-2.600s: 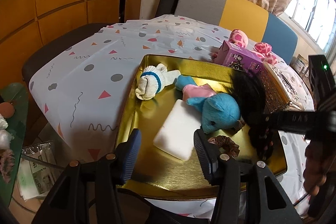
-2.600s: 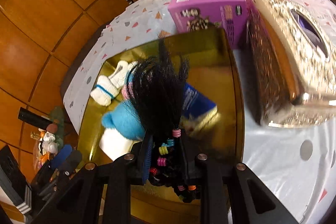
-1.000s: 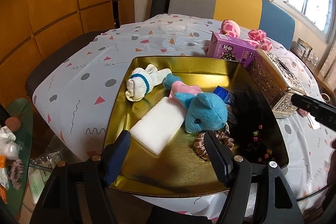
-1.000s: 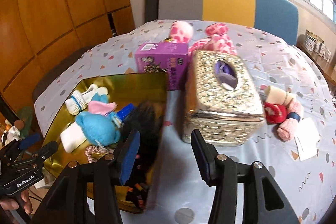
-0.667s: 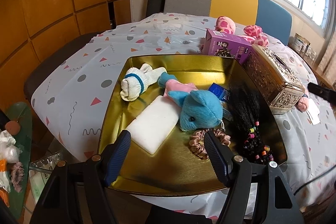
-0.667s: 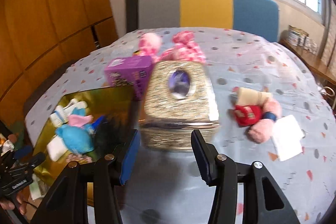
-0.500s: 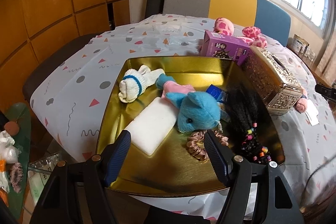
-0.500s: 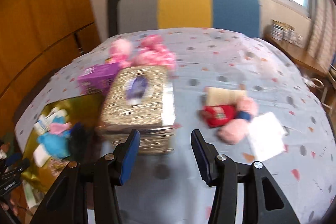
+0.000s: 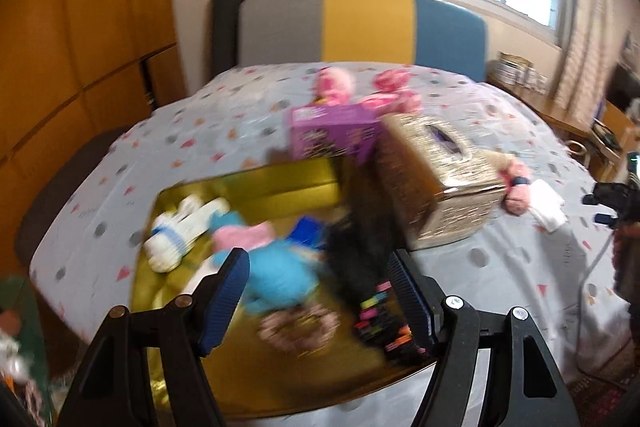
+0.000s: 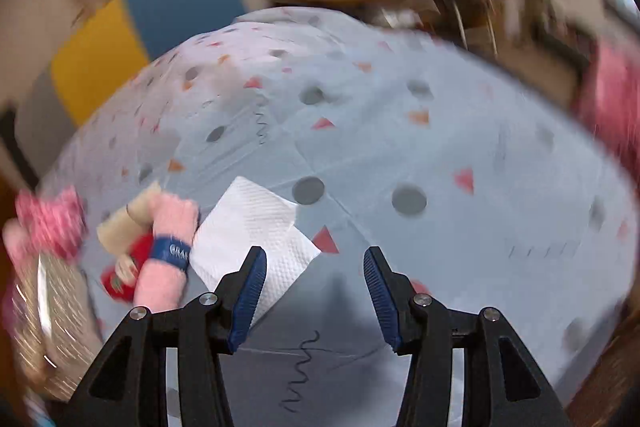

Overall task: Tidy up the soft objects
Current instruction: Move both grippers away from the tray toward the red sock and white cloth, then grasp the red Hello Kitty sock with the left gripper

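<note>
In the left wrist view a gold tray (image 9: 280,187) holds a white sock (image 9: 180,231), a blue plush toy (image 9: 280,275), a black wig with coloured beads (image 9: 368,267) and a scrunchie (image 9: 298,325). My left gripper (image 9: 318,291) is open and empty above the tray's near side. In the right wrist view my right gripper (image 10: 314,287) is open and empty over the tablecloth. A white napkin (image 10: 252,227) lies just left of it, beside a pink rolled sock (image 10: 168,247), a red item (image 10: 120,275) and a beige roll (image 10: 124,223).
A gold tissue box (image 9: 436,179) and a purple box (image 9: 332,133) stand behind the tray, with pink plush toys (image 9: 360,87) further back. A striped sofa (image 9: 360,27) is beyond the table. The patterned tablecloth (image 10: 400,147) stretches to the right.
My right gripper let go of the black wig in the tray and swung right, past the tissue box to the napkin and socks. My left gripper's view turned right and rose slightly.
</note>
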Demonstrator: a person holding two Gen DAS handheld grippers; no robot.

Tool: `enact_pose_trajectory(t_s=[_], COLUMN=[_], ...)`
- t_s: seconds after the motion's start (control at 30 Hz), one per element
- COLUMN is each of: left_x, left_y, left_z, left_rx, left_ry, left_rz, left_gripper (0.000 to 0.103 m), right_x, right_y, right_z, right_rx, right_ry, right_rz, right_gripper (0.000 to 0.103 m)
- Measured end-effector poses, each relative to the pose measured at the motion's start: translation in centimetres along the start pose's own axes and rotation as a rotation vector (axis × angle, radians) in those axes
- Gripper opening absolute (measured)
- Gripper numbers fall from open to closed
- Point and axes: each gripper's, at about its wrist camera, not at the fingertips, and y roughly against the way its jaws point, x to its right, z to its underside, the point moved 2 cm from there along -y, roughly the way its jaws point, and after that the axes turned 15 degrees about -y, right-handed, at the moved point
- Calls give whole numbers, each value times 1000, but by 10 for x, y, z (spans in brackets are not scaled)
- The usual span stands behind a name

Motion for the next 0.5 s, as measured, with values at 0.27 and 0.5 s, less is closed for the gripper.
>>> enact_pose_trajectory(t_s=[0.27, 0.5], left_x=[85, 166], left_y=[-6, -22], left_z=[-61, -104], left_rx=[75, 67], left_ry=[-185, -293], left_rz=[178, 331], left_gripper=[72, 68], right_x=[20, 18], right_y=[0, -4], right_z=[-7, -5], right_rx=[-51, -98], right_ry=[-138, -168], right_rz=[-43, -85], right_gripper=[51, 51])
